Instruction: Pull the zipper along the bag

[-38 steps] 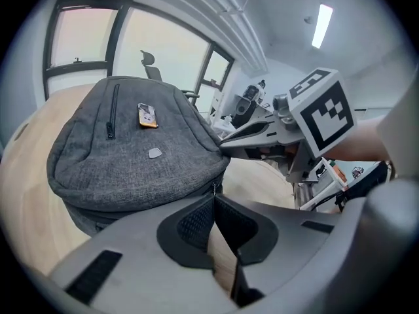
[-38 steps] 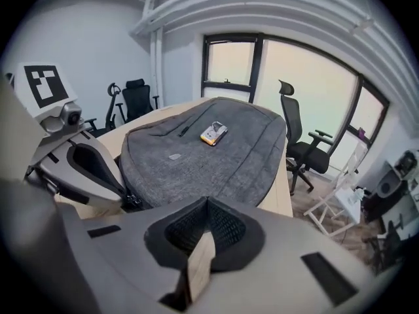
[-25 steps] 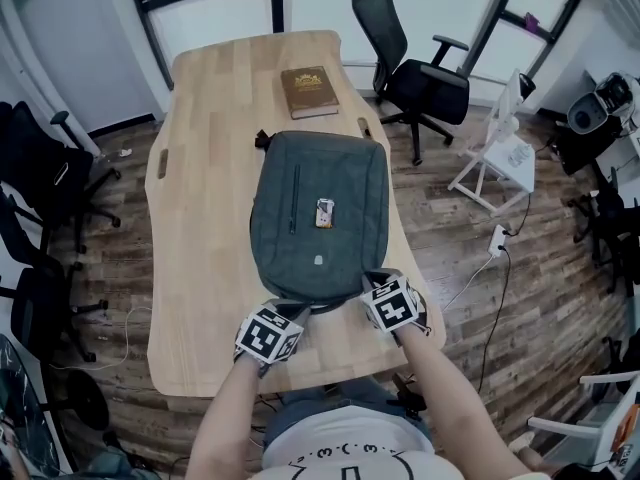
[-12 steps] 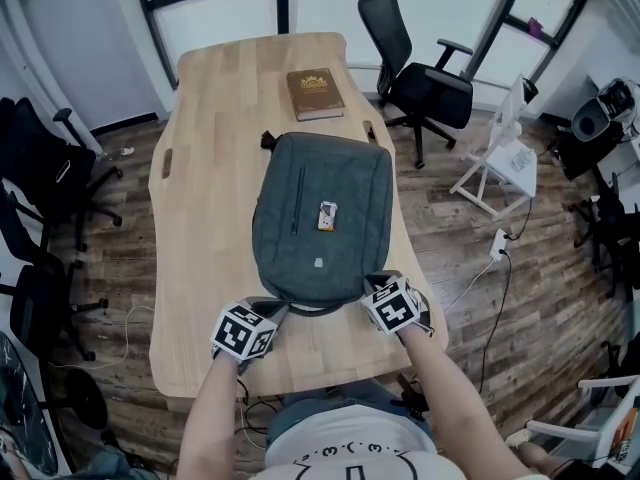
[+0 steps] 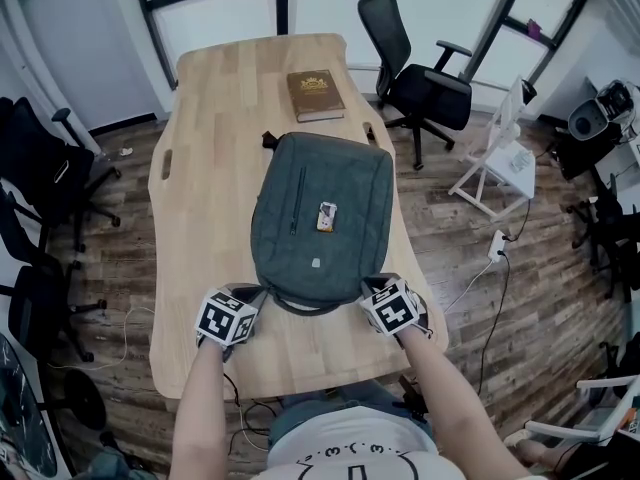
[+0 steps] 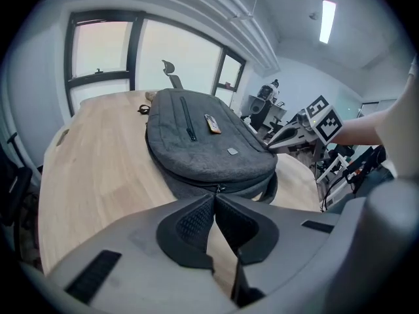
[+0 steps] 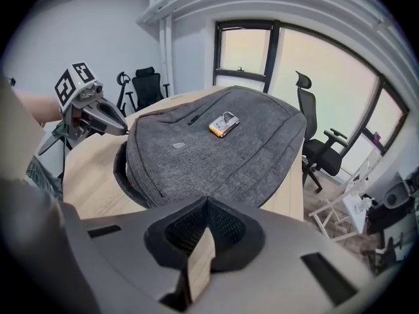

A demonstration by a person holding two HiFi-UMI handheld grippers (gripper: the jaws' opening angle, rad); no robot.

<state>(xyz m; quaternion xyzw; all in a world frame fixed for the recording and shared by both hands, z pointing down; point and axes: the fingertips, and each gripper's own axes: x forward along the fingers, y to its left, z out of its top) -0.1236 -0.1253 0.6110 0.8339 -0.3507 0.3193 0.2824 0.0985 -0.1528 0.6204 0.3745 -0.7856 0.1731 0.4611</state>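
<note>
On my left gripper (image 6: pixel 214 197) the jaws are pressed together, their tips pinching the zipper pull (image 6: pixel 219 189) at the near edge of the grey backpack (image 6: pixel 196 142). My right gripper (image 7: pixel 206 202) has its jaws fully closed too, tips against the backpack's other near corner. The backpack lies flat on the wooden desk (image 5: pixel 210 138) with a small orange tag (image 7: pixel 223 124) on top. A brown book (image 5: pixel 315 94) sits beyond it.
</note>
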